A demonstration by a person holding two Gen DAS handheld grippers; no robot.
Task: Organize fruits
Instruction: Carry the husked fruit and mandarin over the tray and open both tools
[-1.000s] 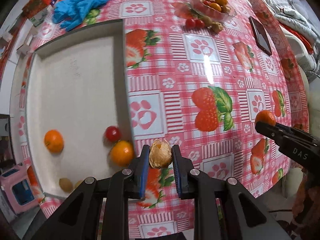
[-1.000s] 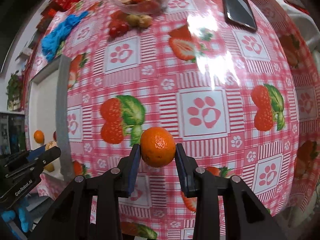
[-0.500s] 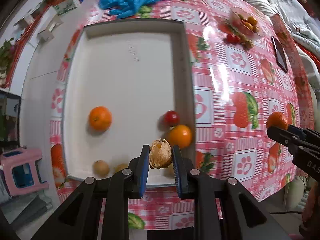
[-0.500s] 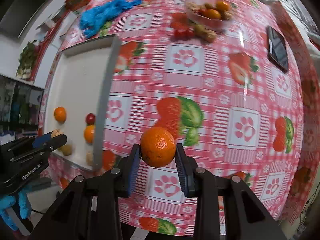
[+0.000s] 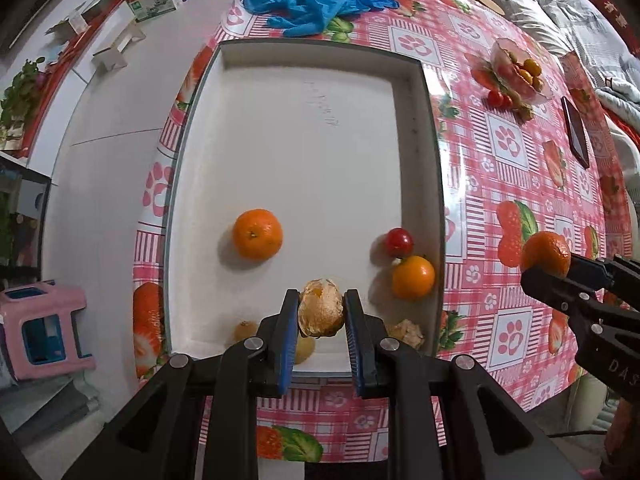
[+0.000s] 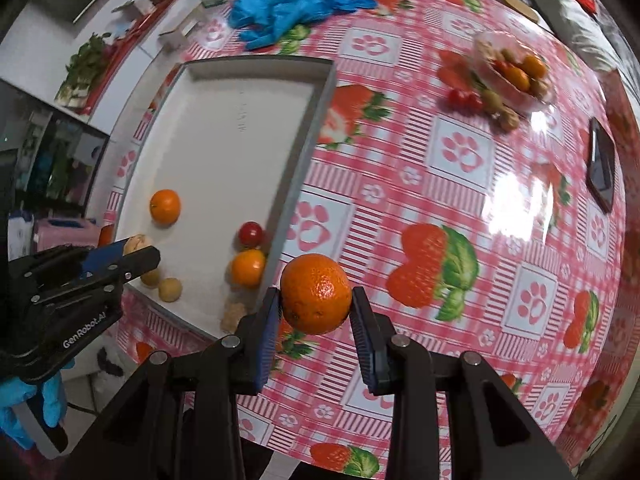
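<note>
The left gripper (image 5: 321, 317) squeezes a peeled orange (image 5: 321, 312) over the near end of the white tray (image 5: 416, 80). The right gripper (image 6: 315, 312) squeezes a whole orange (image 6: 316, 293) over the tablecloth (image 6: 460, 208), just beside the tray. Both fruits are being carried in. Next, lower each one, then open up.
</note>
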